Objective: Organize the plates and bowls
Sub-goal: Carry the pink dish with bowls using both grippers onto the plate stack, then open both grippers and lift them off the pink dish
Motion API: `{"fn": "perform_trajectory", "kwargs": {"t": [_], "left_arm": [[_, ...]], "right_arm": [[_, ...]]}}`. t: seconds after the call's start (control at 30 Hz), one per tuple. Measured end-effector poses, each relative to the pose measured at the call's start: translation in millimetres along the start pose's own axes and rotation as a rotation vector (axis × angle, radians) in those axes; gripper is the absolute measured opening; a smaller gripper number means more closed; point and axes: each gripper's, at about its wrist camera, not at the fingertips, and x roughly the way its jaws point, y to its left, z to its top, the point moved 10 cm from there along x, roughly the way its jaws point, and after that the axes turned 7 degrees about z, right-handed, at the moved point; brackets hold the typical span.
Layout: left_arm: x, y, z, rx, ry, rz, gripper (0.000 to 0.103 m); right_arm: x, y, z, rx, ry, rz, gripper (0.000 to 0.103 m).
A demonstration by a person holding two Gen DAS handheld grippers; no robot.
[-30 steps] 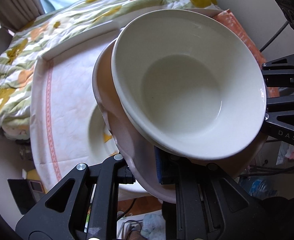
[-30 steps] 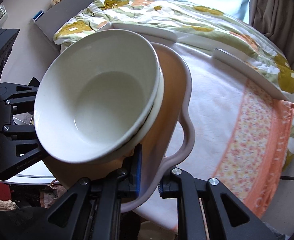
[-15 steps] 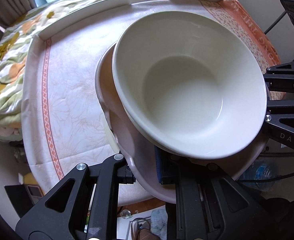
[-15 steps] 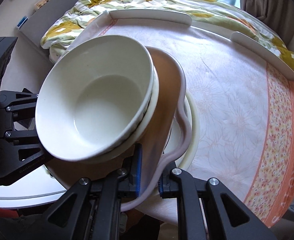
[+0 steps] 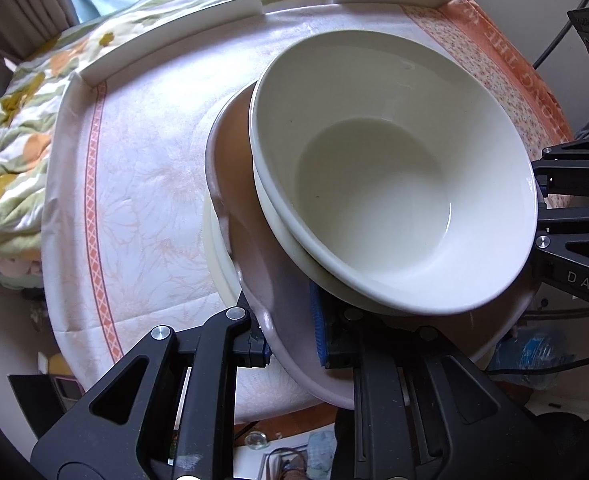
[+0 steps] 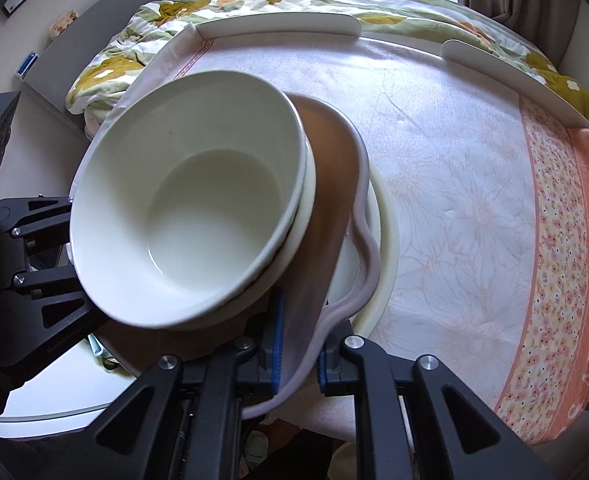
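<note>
The left tongs (image 5: pixel 290 336) are closed on the near rim of a wide brown plate with a wavy mauve edge (image 5: pixel 254 264), one pad above the rim and one below it. On this plate stand two white ceramic bowls (image 5: pixel 390 184), one nested inside the other, both empty and tilted a little with the plate. Under the plate, on the round worktop with a pale cloth that has an orange border (image 5: pixel 142 184), lies a cream round plate (image 5: pixel 218 256); only its edge shows, and I cannot tell whether the brown plate already touches it or hangs just above. To the right, the right tongs (image 6: pixel 298 344) grip the opposite rim of the same brown plate (image 6: pixel 334 184) in the same way, so both sides carry the load together. In the right view the bowls (image 6: pixel 198 216) sit toward the left part of the plate, and the cream plate (image 6: pixel 386 232) appears beyond its right edge. As I judge it, most of the work is done: the bowls are nested and they are on the brown plate. What is left is to set this pile fully down on the cream plate, centre it, and release both rims without shaking the bowls.
</note>
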Motion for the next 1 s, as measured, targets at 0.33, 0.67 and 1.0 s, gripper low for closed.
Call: {"fn": "perform_trajectory", "kwargs": {"t": [0.33,0.67,1.0], "left_arm": [[-2.4,-2.7,0.0,0.041,0.09,-0.001,0.014],[-27.4,7.5,-2.0,0.055,0.062,0.058,0.045],[-107.1,36.2,-8.7,-0.075,-0.097,0.046,0.054]], "right_arm": [[-14.1,-6.3,0.4,0.066,0.005,0.003,0.012],[-26.0,-4.4,-4.4,0.091,-0.016,-0.008,0.012],[-85.5,0.3,-14.2,0.132,-0.166,-0.033,0.012]]}}
